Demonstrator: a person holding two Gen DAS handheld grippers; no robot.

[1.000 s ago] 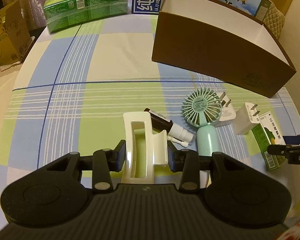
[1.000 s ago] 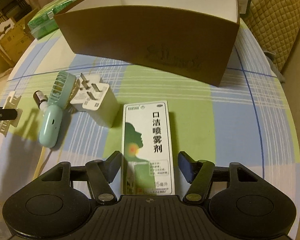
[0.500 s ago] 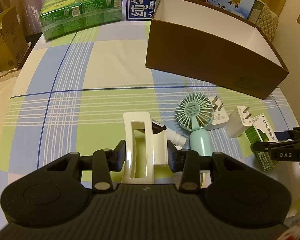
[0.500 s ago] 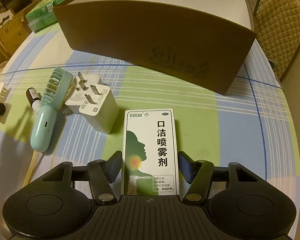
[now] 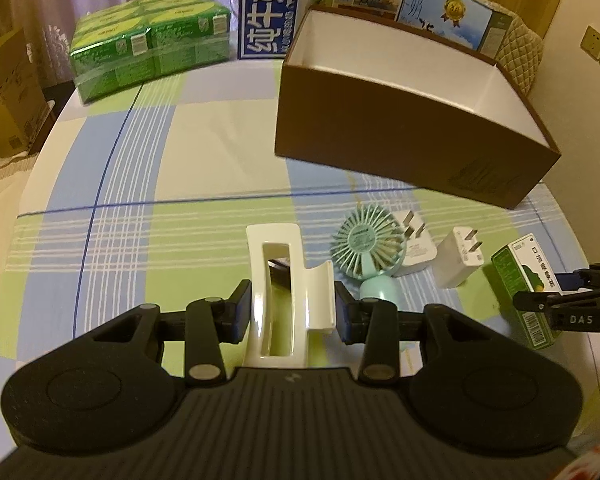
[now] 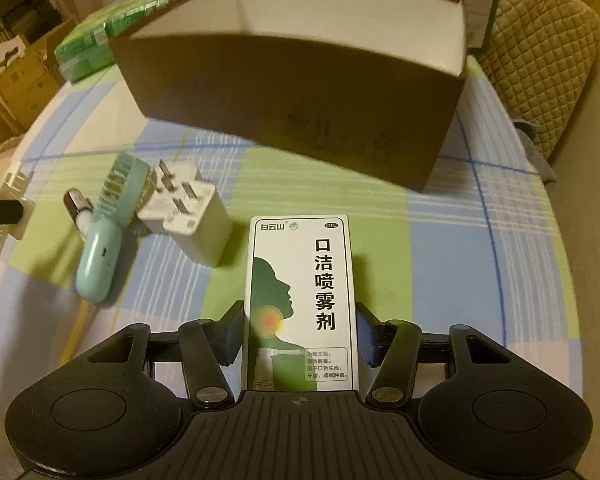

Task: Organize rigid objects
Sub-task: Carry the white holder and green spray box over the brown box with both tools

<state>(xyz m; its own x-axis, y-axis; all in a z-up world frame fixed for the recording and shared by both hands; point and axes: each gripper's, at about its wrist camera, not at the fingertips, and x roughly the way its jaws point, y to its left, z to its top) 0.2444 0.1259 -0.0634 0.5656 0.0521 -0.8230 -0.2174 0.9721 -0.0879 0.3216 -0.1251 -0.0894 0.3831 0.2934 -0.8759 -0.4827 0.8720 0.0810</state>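
Right gripper (image 6: 300, 344) is clenching the white-and-green spray carton (image 6: 300, 304), jaws having just been closing onto its long sides. Its long axis is pointing straight ahead at the brown box (image 6: 300, 92), apparently lifted. Left gripper (image 5: 290, 314) is gripping a cream clip (image 5: 280, 288), farther from the brown box.
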